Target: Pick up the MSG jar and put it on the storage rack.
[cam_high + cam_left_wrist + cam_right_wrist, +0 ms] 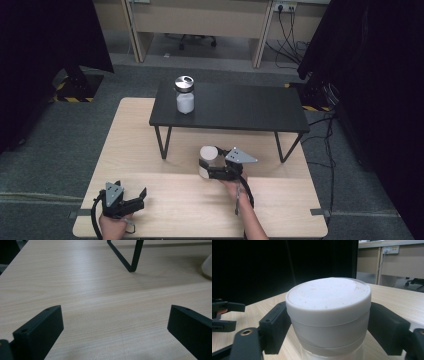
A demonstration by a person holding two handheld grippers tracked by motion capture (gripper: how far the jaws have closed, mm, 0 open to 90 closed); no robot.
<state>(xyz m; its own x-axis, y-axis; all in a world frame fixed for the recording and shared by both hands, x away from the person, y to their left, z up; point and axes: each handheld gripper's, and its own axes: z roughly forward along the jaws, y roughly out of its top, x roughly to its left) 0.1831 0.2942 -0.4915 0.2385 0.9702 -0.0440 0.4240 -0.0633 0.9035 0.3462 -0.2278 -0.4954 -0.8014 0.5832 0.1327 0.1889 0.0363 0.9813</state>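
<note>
A white jar with a white lid (208, 154) stands on the light wooden table (165, 200), just in front of a low black stand (240, 107). My right gripper (206, 170) is shut on the jar's body below the lid; in the right gripper view the lid (329, 297) sits between both jaws, which press its sides. A second jar with a silvery lid and white contents (185, 95) stands on the left end of the black stand. My left gripper (141, 199) rests open near the table's front left corner, nothing between its jaws (115, 320).
The stand's thin black leg (130, 260) rises ahead of the left gripper, and the white jar's edge (207, 266) shows at far right. The left gripper (238, 316) appears at far left of the right gripper view. Dark curtains flank the table; desks and cables stand beyond.
</note>
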